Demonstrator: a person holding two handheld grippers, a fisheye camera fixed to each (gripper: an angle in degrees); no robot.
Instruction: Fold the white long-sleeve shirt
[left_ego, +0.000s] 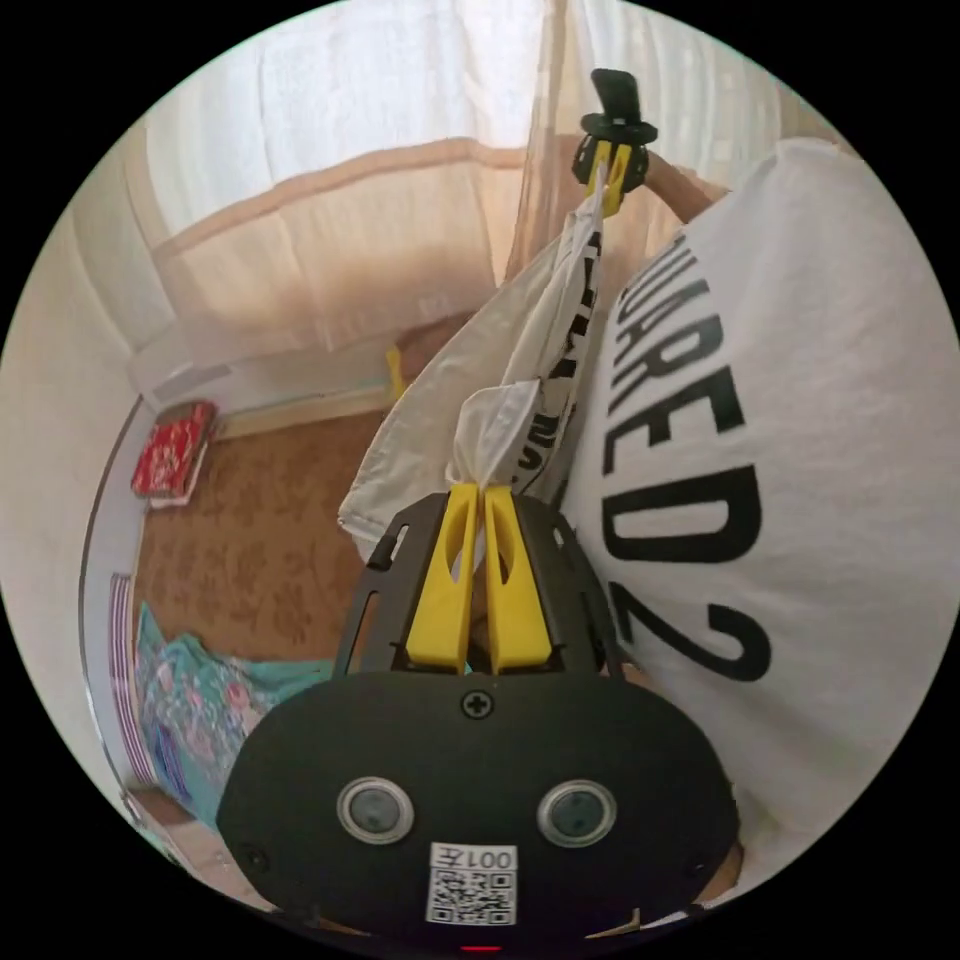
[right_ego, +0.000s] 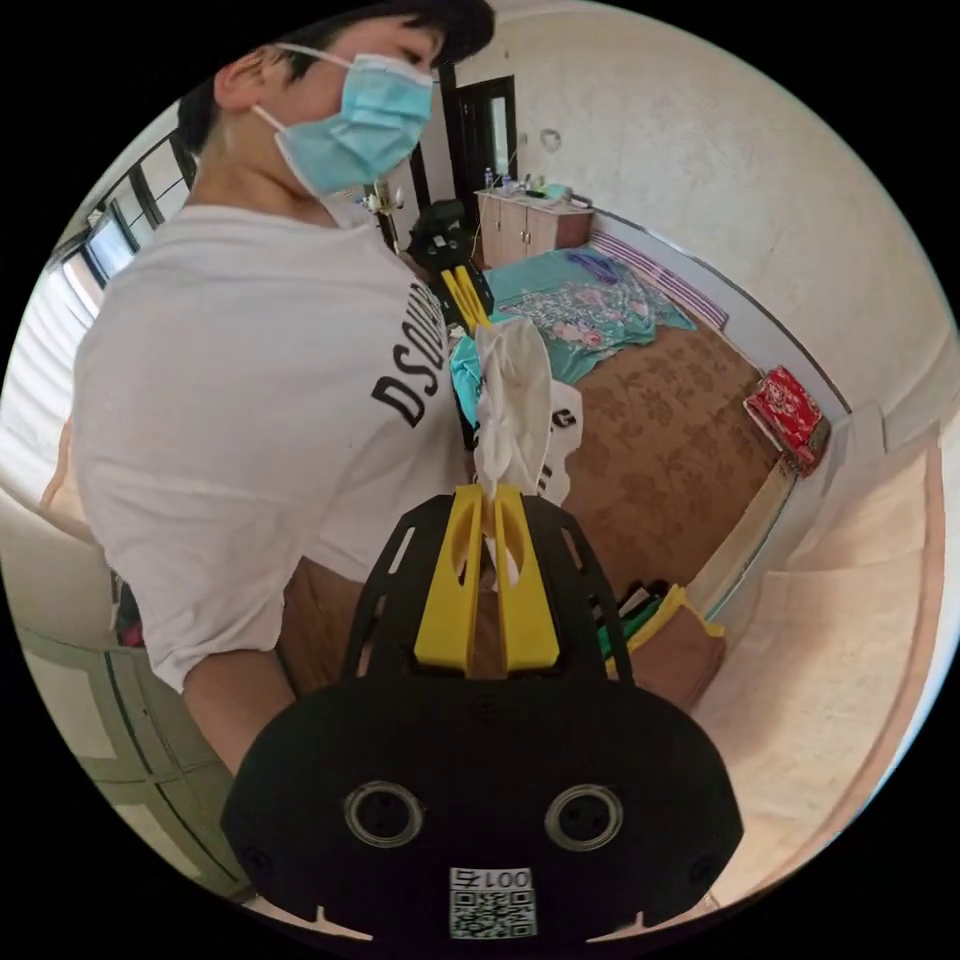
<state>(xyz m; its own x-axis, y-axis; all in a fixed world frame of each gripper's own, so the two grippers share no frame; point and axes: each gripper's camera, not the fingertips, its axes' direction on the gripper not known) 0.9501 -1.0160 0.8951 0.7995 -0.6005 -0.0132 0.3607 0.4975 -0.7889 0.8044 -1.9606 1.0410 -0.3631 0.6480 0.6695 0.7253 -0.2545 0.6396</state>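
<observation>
I'm holding the white long-sleeve shirt (left_ego: 520, 370) up in the air in front of my chest, strung between both claws, probably to let it hang and find its edges before laying it down to fold. My left gripper (left_ego: 484, 488) is pinching a bunched bit of the cloth tight, and my right gripper (right_ego: 494, 490) is clamping the other end, jaws pressed together.
</observation>
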